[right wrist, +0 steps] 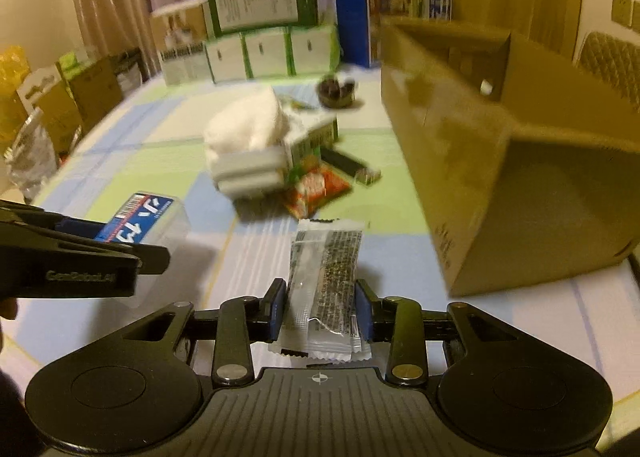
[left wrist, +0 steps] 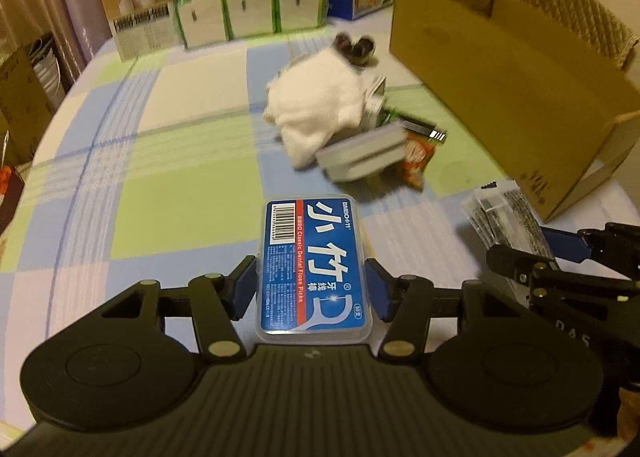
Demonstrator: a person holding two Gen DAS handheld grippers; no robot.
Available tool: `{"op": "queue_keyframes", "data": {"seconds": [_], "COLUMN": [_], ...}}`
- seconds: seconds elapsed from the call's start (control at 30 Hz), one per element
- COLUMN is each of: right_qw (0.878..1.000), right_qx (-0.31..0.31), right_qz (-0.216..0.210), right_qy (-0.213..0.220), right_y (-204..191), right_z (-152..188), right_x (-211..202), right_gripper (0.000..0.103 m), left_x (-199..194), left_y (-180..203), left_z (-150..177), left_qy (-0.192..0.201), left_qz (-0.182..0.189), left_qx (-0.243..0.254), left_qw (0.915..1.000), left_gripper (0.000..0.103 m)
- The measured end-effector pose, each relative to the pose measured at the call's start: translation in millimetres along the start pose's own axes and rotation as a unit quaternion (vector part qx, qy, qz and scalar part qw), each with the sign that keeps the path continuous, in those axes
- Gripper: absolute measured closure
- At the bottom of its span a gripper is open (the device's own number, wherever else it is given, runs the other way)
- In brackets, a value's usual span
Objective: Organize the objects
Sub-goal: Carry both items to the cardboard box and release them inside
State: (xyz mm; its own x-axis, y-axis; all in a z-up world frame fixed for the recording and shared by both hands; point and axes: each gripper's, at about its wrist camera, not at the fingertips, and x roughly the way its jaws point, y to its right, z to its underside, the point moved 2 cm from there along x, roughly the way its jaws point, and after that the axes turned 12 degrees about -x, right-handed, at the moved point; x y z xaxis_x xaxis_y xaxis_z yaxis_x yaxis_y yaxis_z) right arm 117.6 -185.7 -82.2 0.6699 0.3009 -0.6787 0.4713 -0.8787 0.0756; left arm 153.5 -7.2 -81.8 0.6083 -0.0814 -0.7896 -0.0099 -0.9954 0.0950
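1. The left gripper [left wrist: 312,285] has its blue pads pinched against the two long sides of a dental floss pick box [left wrist: 313,267], a clear plastic case with a blue label, held above the checked tablecloth [left wrist: 160,161].
2. The right gripper [right wrist: 321,307] is clamped on a clear sachet [right wrist: 326,285] with dark speckled contents; the packet sticks forward between the fingers and hangs over the cloth.
3. From the right wrist view the floss box shows at the left, in the other tool's grip; from the left wrist view the sachet shows at the right edge, so the two grippers sit side by side.
4. Ahead of both, mid-table, lies a loose heap: a white towel [left wrist: 320,105] bunched on top, a grey flat box [left wrist: 364,153] leaning against its near side, and an orange snack packet [right wrist: 316,189] just beside that. Other items poke out under the towel, too blurred to name.
5. A small dark round object [right wrist: 336,91] sits beyond the heap, apart from it.
6. An open cardboard box [right wrist: 480,161] stands to the right of the heap, near the right gripper.
7. Green-and-white cartons [right wrist: 272,49] are stacked along the far edge of the table.
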Motion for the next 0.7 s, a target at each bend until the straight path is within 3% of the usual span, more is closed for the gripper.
{"op": "queue_keyframes", "data": {"seconds": [0.17,0.3,0.47,0.7], "right_qw": [0.998,0.996,0.995,0.995], "right_qx": [-0.005,0.014,0.033,0.055], "right_qz": [0.017,0.031,0.053,0.064], "right_qy": [0.059,0.086,0.073,0.048], "right_y": [17.7,56.4,120.5,188.4], "right_z": [-34.7,-57.5,-71.9,-73.7], "right_x": [-47.7,-74.2,-80.8,-66.5], "right_gripper": [0.070,0.070,0.070,0.070], "left_x": [-37.0,-57.6,-67.0,-48.9], "left_y": [27.3,64.0,123.4,191.0], "left_z": [-24.9,-47.9,-77.6,-103.4], "left_qy": [0.031,0.051,0.063,0.060], "left_qz": [0.021,0.055,0.108,0.138], "left_qx": [0.031,0.054,0.073,0.095], "left_qw": [0.9988,0.9957,0.9894,0.9840], "left_gripper": [0.051,0.051,0.051,0.051]}}
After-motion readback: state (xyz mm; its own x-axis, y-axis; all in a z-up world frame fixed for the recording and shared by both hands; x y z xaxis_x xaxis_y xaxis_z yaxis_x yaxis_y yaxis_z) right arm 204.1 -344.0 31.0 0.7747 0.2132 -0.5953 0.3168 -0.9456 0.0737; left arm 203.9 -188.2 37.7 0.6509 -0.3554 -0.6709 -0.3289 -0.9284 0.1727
